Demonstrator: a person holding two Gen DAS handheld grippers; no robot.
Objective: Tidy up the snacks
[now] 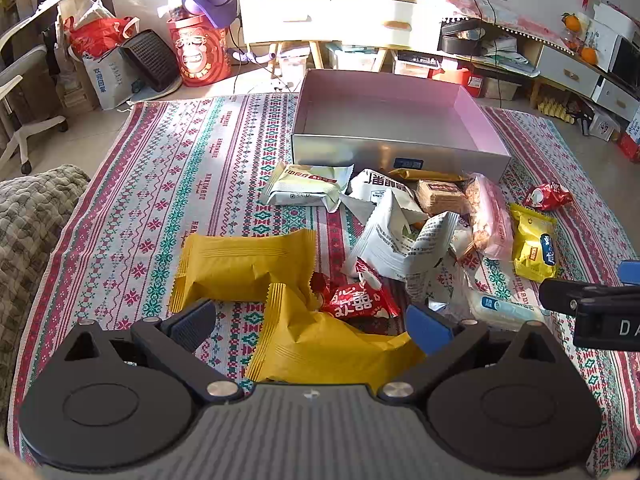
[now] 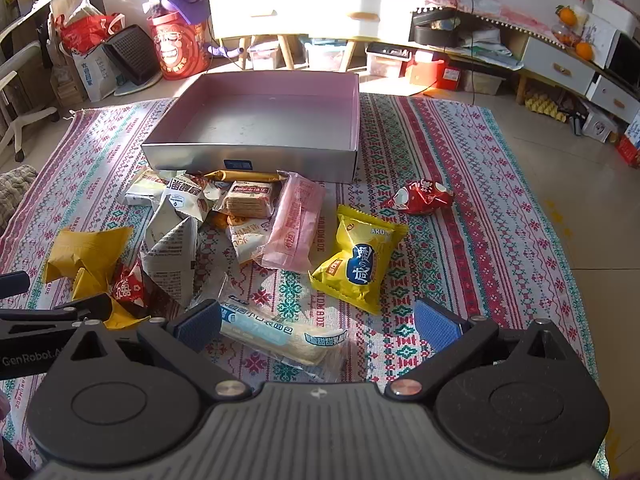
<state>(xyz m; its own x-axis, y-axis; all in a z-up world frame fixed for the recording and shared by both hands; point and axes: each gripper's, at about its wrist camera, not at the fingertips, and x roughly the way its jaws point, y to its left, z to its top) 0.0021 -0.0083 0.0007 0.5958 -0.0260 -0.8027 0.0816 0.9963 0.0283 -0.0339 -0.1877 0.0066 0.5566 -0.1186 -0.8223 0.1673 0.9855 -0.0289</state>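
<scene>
An empty silver box with a pink inside stands on the patterned cloth. Before it lies a heap of snack packets. My left gripper is open over a crumpled orange-yellow packet; a small red packet lies just beyond. Another orange-yellow packet sits to its left. My right gripper is open around a clear bread packet with blue print. Ahead of it are a yellow packet, a pink packet and a red packet.
The patterned cloth covers the floor. A grey blanket lies at the left edge. Behind the box stand a red drum, bags, a white cabinet and a low shelf. Bare cloth stretches right of the heap.
</scene>
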